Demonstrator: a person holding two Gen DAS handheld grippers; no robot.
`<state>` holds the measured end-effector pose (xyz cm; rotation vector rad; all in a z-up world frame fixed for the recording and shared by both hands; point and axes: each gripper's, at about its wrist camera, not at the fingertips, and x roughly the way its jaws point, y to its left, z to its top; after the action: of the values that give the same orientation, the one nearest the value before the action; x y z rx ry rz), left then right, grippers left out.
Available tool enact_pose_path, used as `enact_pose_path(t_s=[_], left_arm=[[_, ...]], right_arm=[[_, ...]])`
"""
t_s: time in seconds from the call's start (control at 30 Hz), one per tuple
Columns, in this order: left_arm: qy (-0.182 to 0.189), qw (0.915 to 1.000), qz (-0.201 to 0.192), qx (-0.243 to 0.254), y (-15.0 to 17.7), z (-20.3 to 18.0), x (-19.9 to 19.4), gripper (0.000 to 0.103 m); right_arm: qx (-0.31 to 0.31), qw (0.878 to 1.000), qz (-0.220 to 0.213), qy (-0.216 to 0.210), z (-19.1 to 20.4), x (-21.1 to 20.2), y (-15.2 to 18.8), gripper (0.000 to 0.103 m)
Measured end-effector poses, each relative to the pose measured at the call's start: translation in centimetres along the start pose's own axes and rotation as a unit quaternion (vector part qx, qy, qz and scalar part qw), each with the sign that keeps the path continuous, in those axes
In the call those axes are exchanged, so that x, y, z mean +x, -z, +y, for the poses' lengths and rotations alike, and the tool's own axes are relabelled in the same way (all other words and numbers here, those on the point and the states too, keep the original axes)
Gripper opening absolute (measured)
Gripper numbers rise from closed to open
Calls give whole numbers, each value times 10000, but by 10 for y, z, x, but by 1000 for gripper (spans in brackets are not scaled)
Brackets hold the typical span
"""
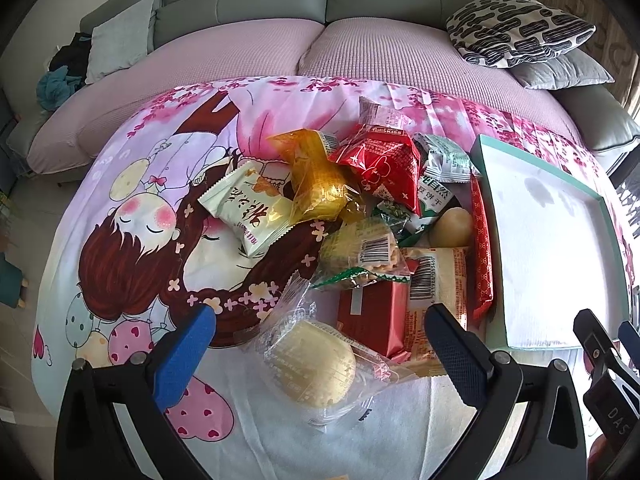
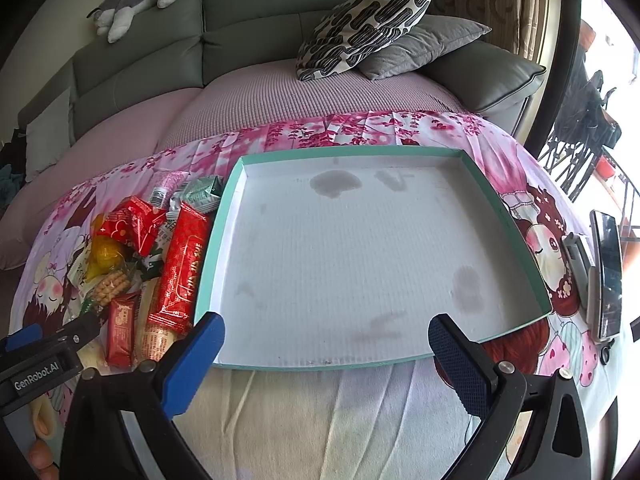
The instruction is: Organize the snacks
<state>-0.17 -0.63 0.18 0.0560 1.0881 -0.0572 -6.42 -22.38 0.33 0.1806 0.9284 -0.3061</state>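
Sofa (image 1: 248,12): grey back and mauve seat covers are seen behind the table in both views; a plush toy (image 2: 136,0) on the backrest is shown only by the right wrist view.
Cloth (image 1: 132,208): a pink cartoon-printed cover is spread under everything.
Tray (image 2: 360,248): a shallow teal-rimmed box with a white, stained floor is shown whole only in the right view; only its left part is caught by the left view. Nothing is held in it.
Cushions: a black-and-white patterned cushion (image 2: 368,20) is propped on a grey cushion (image 2: 428,44) behind the tray.
Snack pile (image 1: 372,208): wrapped snacks are heaped just left of the tray, a long red packet (image 2: 182,264) lying against its rim.
Round pastry (image 1: 312,364): in clear wrap, nearest the left claw, lying between its fingers' line but not gripped.
Phone (image 2: 606,272): seen only at the right view's edge.
Left gripper (image 1: 320,344): fingers are spread apart, hovering low over the pile's near edge.
Right gripper (image 2: 326,344): fingers are spread apart, aimed at the tray's near rim, nothing held.
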Motion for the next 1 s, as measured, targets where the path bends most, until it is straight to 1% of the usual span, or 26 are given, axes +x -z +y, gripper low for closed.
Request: enact_pose_path(t_s=[1.0], left_arm=[[62,10000,17,-25,0,0,1,103]], right_arm=[[19,10000,34,-3,1,2,2,103]])
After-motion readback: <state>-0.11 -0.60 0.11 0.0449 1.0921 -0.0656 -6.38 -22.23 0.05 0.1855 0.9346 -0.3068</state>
